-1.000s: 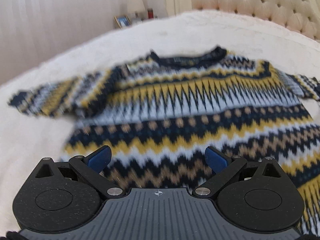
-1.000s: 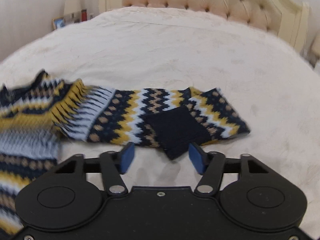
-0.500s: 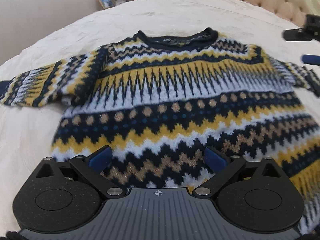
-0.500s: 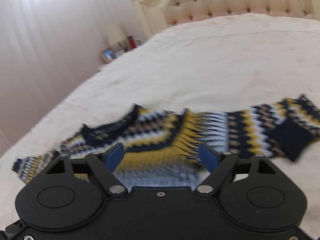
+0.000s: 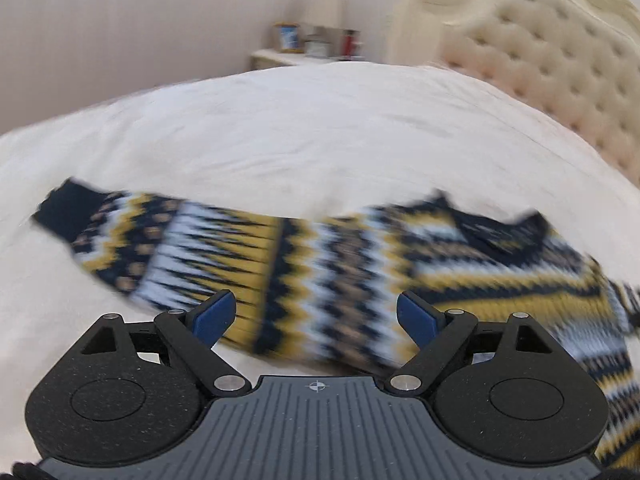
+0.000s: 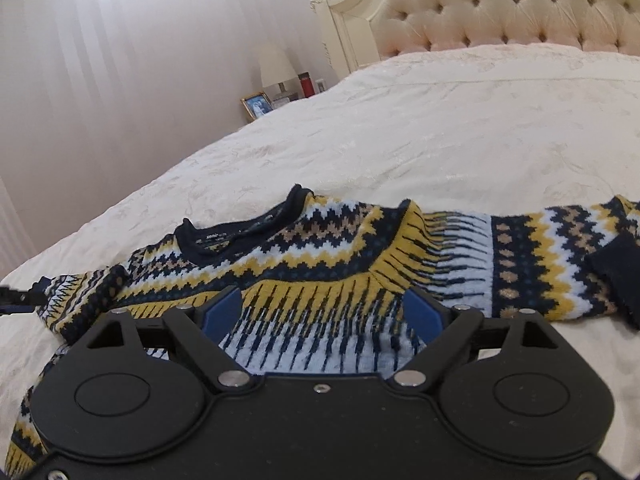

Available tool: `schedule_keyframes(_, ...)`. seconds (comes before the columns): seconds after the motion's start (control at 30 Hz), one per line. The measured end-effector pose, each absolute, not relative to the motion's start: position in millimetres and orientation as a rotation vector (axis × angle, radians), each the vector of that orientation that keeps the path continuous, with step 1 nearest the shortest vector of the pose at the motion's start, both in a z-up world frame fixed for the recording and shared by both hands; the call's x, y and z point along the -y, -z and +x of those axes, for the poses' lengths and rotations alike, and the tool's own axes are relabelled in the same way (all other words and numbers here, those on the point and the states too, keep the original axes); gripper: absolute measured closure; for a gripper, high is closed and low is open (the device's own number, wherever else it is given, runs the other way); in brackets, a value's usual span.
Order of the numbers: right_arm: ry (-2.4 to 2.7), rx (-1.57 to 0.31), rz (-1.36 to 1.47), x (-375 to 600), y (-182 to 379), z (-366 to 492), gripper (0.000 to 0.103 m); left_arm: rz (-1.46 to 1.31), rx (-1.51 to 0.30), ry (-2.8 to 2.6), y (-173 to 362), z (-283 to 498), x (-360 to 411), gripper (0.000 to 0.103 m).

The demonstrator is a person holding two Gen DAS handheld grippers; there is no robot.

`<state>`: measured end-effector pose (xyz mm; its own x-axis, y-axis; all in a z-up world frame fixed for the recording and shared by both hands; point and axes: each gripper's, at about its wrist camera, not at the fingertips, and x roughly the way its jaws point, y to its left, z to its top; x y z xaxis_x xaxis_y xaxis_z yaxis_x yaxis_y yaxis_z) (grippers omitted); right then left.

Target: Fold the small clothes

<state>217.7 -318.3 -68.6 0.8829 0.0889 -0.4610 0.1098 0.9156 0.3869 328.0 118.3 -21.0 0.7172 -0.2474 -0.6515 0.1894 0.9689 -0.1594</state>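
**Patterned sweater on cream bed, both claws hovering**

Item: one knitted sweater (image 6: 320, 264), zigzag bands of navy, mustard, white and tan, lying flat on a cream bedspread (image 6: 460, 128). Navy collar (image 6: 240, 232) faces the headboard; a label inside the neck carries small pale lettering (too small to read).

Sleeves: one stretched out to the side, ending in a navy cuff (image 6: 616, 272); the other, seen blurred from the left wrist view, ends in a navy cuff (image 5: 68, 208) near the bed's edge.

Left claw (image 5: 316, 316): blue fingers spread wide, nothing between them, poised over that sleeve near the shoulder.

Right claw (image 6: 322, 312): spread wide, holding nothing, above the chest.

Surroundings: broad bare bedspread beyond the collar up to the tufted headboard (image 6: 500, 4); nightstand with lamp (image 6: 276, 66), framed photo (image 6: 257, 105) and red bottle (image 6: 307, 84).
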Motion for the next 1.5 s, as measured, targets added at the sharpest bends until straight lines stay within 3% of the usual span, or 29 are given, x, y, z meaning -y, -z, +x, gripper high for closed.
schedule_keyframes(0.37, -0.019, -0.466, 0.431, 313, 68, 216, 0.01, -0.183, -0.802, 0.092, 57, 377, -193, 0.014)
schedule_keyframes(0.67, -0.06, -0.498, 0.401, 298, 75, 218, 0.01, -0.165, -0.771, 0.085, 58, 404, -182, 0.015)
schedule_keyframes(0.7, -0.063, -0.498, 0.398, 298, 74, 218, 0.01, -0.162, -0.772, 0.074, 57, 407, -180, 0.018)
schedule_keyframes(0.73, -0.066, -0.497, 0.396, 297, 74, 218, 0.01, -0.159, -0.775, 0.059, 58, 408, -181, 0.032)
schedule_keyframes(0.77, -0.07, -0.495, 0.396, 297, 74, 218, 0.01, -0.159, -0.778, 0.046, 57, 408, -182, 0.054)
schedule_keyframes(0.8, -0.072, -0.495, 0.398, 296, 73, 217, 0.01, -0.164, -0.781, 0.036, 55, 409, -182, 0.066)
schedule_keyframes(0.83, -0.074, -0.496, 0.401, 296, 73, 218, 0.01, -0.169, -0.779, 0.029, 53, 409, -181, 0.09)
schedule_keyframes(0.87, -0.075, -0.496, 0.403, 296, 73, 218, 0.01, -0.172, -0.769, 0.036, 49, 407, -180, 0.094)
schedule_keyframes(1.5, -0.034, -0.488, 0.449, 315, 56, 214, 0.01, -0.045, -0.577, 0.329, -66, 327, -29, 0.094)
